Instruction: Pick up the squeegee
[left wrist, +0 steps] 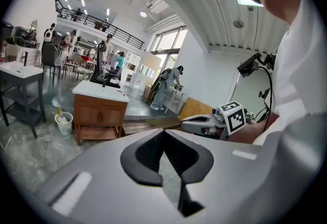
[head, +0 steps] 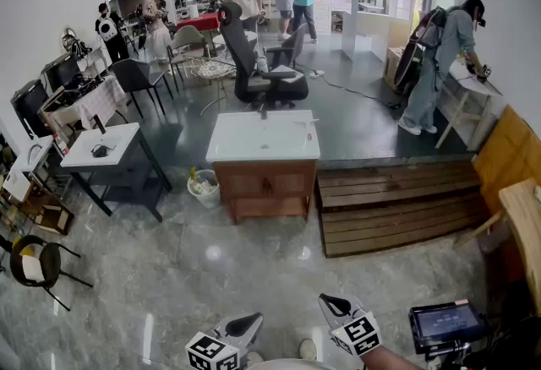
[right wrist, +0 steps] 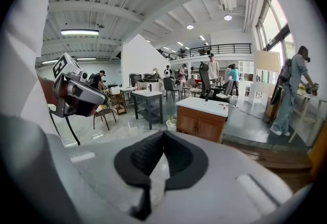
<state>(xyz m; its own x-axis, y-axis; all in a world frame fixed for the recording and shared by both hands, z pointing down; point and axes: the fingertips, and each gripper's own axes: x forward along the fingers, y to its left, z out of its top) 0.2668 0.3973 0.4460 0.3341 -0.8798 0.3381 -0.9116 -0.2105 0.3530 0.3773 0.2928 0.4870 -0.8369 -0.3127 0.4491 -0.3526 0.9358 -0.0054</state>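
Observation:
I cannot make out a squeegee with certainty. A white-topped wooden vanity [head: 264, 140] stands ahead across the floor, with a black faucet [head: 263, 113] and small items on its top that are too small to name. Both grippers hang low at the bottom edge of the head view, far from the vanity. My left gripper [head: 252, 322] is shut and holds nothing; its jaws [left wrist: 163, 132] meet at the tip. My right gripper [head: 327, 301] is shut and holds nothing too [right wrist: 163, 133]. Each gripper shows in the other's view, the right gripper [left wrist: 204, 125] and the left gripper [right wrist: 76, 96].
A white bucket [head: 203, 187] sits left of the vanity. A white-topped grey table [head: 101, 149] stands further left, stacked wooden pallets [head: 397, 208] to the right. A black office chair [head: 262, 81] is behind. A person [head: 439, 73] works at right; others stand far back. A small screen [head: 444, 322] is near my right gripper.

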